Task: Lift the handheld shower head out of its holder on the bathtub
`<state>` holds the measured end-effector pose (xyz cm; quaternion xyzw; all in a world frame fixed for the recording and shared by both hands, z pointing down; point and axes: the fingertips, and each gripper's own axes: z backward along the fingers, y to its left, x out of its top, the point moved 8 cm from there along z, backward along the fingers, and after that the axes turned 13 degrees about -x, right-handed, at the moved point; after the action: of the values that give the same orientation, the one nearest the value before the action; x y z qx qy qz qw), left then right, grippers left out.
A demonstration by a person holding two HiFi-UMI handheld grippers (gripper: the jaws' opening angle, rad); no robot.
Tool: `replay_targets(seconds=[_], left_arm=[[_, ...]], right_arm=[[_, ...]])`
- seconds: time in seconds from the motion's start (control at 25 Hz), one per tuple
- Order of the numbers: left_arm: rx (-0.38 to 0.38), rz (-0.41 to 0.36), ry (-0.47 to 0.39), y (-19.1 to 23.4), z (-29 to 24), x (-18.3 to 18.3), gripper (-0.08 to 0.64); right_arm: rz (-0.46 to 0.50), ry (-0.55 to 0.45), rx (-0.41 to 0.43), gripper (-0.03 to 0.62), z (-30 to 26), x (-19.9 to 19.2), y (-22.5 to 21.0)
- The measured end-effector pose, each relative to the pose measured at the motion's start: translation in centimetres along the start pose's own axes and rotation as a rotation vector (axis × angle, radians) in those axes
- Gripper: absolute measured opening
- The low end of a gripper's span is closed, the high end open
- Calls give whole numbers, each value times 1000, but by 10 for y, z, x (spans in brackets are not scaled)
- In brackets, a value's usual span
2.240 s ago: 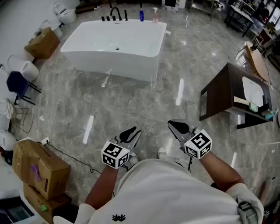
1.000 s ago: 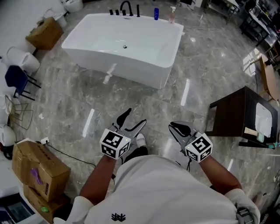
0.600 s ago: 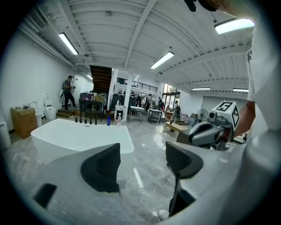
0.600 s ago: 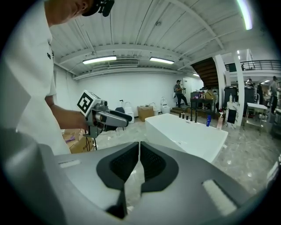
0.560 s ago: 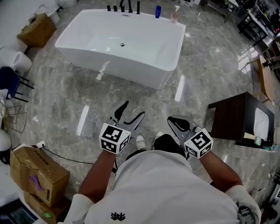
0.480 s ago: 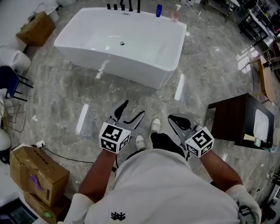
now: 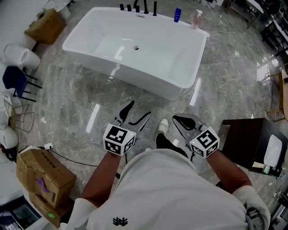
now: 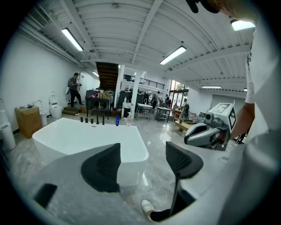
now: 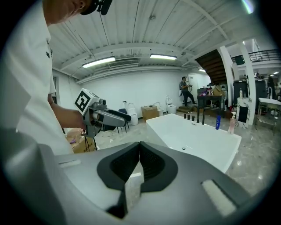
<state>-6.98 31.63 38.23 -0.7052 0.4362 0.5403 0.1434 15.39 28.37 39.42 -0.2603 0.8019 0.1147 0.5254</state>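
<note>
Evidently well short of the glossy white bathtub (image 7: 194,57): left gripper (image 7: 138,110) gapes empty, right gripper (image 7: 179,120) pinched closed, empty; arriving closed, it might knock the slim black rim fittings (image 7: 155,8).

I have walked closer to the bathtub (image 7: 135,77), which now fills more of the head view and reaches further right than two seconds back. My left gripper (image 7: 138,110) has spread its jaws from nearly together to wide apart. The dark table (image 7: 240,141) has slid toward the lower right corner.
</note>
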Motion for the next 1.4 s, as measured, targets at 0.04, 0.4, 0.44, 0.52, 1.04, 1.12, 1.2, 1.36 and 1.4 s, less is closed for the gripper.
replay_targets(seconds=[0.04, 0.4, 0.44, 0.52, 1.04, 1.12, 1.2, 1.36, 1.4], left_arm=[[8, -4, 3, 9, -7, 7, 314], [32, 5, 5, 78, -91, 61, 314], [30, 3, 3, 83, -100, 68, 314], [25, -5, 5, 94, -118, 81, 314], [-122, -64, 63, 217, -221, 135, 314], [-154, -74, 72, 245, -235, 144, 314], [-181, -91, 83, 278, -249, 158, 314], [-216, -105, 93, 347, -278, 185, 314], [-220, -107, 96, 364, -285, 191, 314]], right_arm=[[-1, -4, 10, 15, -8, 6, -11], [-30, 1, 17, 15, -46, 23, -105], [-36, -1, 3, 15, -48, 25, -117], [-59, -7, -30, 15, -52, 29, -141], [-181, -38, -244, 15, -95, 56, -225], [-196, -39, -299, 15, -111, 64, -233], [-222, -45, -347, 15, -133, 76, -240], [-256, -42, -396, 15, -183, 102, -250], [-267, -42, -408, 15, -195, 107, -251]])
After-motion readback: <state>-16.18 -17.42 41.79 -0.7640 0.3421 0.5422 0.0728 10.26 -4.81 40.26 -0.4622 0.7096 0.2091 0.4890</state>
